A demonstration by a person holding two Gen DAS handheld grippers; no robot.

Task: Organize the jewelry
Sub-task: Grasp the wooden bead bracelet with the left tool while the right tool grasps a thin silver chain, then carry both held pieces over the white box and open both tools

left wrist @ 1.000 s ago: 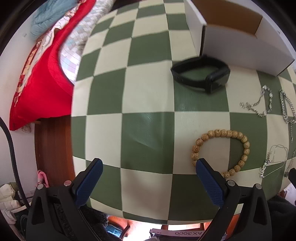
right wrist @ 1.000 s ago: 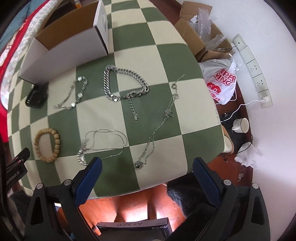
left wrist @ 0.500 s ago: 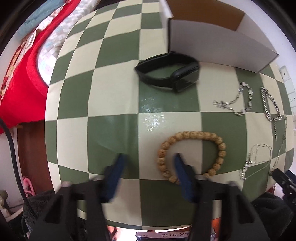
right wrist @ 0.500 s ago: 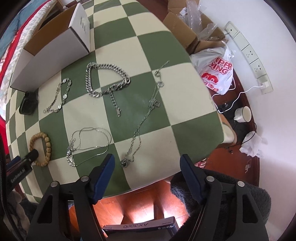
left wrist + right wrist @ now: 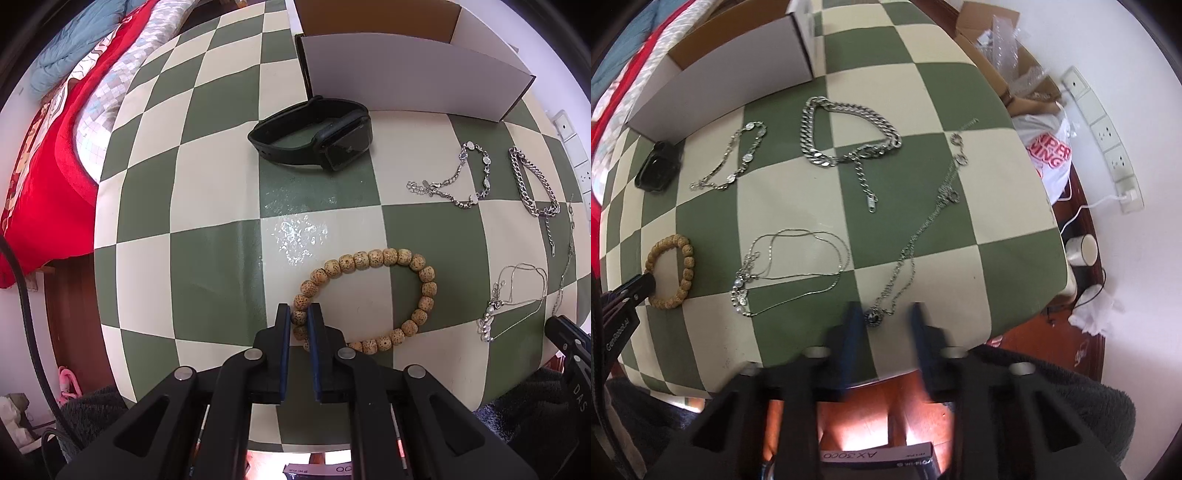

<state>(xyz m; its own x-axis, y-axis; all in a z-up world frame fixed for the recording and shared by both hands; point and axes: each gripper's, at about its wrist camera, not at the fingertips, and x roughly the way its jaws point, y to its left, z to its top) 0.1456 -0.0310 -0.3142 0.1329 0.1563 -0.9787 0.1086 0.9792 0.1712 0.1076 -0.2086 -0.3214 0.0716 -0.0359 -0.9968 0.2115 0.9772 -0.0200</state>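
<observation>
- Jewelry lies spread flat on the checkered counter point(image 5: 218, 206), each piece apart from the next, likely so you can take them singly; the open white box point(image 5: 406, 85) at the far edge reads as the destination.
- Black smartwatch point(image 5: 314, 142) sits just in front of the box wall, untouched.
- Wooden bead bracelet point(image 5: 369, 295): your left claw point(image 5: 297, 325) is closing on its near-left arc, with beads between the pads. Pinching one side suits lifting the whole loop.
- Heavy curb chain point(image 5: 846, 136) and thin bracelet point(image 5: 733, 158) rest near the box.
- Fine looped necklace point(image 5: 790, 266) lies mid-counter.
- Long pendant necklace point(image 5: 923, 225): your right claw point(image 5: 882, 321) is closing, blurred, with its dark pendant point(image 5: 873, 317) between the pads, which do not yet press on it.
</observation>
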